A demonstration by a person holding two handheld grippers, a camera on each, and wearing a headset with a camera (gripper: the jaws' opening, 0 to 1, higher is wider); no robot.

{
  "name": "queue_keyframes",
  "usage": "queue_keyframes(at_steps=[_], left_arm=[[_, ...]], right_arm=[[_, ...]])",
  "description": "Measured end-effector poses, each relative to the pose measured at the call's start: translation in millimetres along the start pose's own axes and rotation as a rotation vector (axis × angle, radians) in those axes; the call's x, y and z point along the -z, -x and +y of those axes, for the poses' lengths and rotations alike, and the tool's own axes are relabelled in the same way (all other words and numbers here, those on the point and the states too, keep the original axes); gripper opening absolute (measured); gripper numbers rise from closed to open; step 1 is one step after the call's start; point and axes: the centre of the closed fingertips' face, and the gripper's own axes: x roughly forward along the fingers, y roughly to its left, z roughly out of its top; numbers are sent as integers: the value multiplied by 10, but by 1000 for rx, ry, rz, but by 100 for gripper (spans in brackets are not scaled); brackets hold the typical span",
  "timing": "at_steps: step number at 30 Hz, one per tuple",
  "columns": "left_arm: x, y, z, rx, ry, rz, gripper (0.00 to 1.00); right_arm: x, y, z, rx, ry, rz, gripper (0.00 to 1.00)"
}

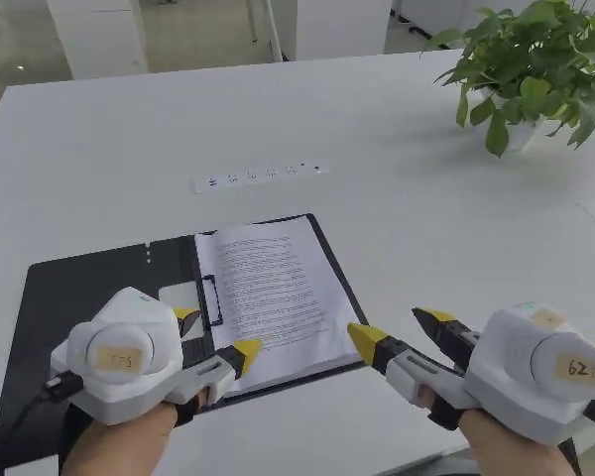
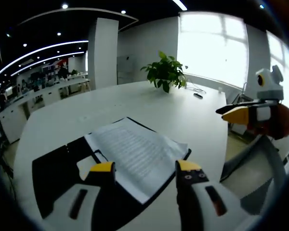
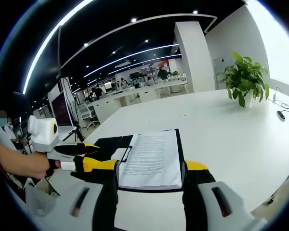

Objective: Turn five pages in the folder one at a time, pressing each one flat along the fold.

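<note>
I am holding my left claw [image 1: 218, 332] released, its yellow-tipped jaws spread apart over the near edge of the open black clip folder [image 1: 89, 297]. Whether a tip is touching the folder I cannot tell. My right claw [image 1: 397, 327] is also gaping wide, hanging just off the folder's near right corner above the white table [image 1: 426, 198] and touching nothing.

The folder is lying flat and open. The stack of printed white pages [image 1: 273, 293] is sitting on its right half under a metal clip [image 1: 210, 297], and the bare black inner cover is making up the other half.

The head view is giving me a white power strip [image 1: 261, 176] beyond the folder's far edge, and a leafy green potted plant [image 1: 535, 69] well beyond the folder's far right corner.

The left gripper view, looking past my own left jaws [image 2: 145, 167] across the pages [image 2: 137, 156], is adding bright windows behind the plant [image 2: 164, 72], with my right claw [image 2: 233, 111] coming in from the side.

The right gripper view, looking over my right jaws [image 3: 149, 165], is catching the left claw [image 3: 97, 155] beside the folder [image 3: 106, 142], a dark monitor [image 3: 62, 108] and rows of desks far behind.
</note>
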Motion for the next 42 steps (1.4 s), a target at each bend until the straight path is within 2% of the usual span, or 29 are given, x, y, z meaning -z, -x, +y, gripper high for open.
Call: queue_keyframes(at_steps=[8,14,23,26,32,39,42], left_arm=[[74,-363,-131,49,-16,34,50],[140,-628,-226,75,-6,49,50],[216,-966,-367,101,2,53,48],[252,-1037,-404,98,4,61,49],[406,-1170,-474,84,20,95,49],[421,-1269,-502,55,50,84,48],[483,-1304,-528,54,46,99,48]], right_arm=[[19,8,3,3,1,10,52],[55,4,-5,6,6,24,51],[109,-4,-46,15,2,45,51],[121,-5,-59,18,1,54,52],[115,-21,-107,21,10,62,52],[139,-25,-158,27,12,73,52],[141,-36,-163,27,11,72,51]])
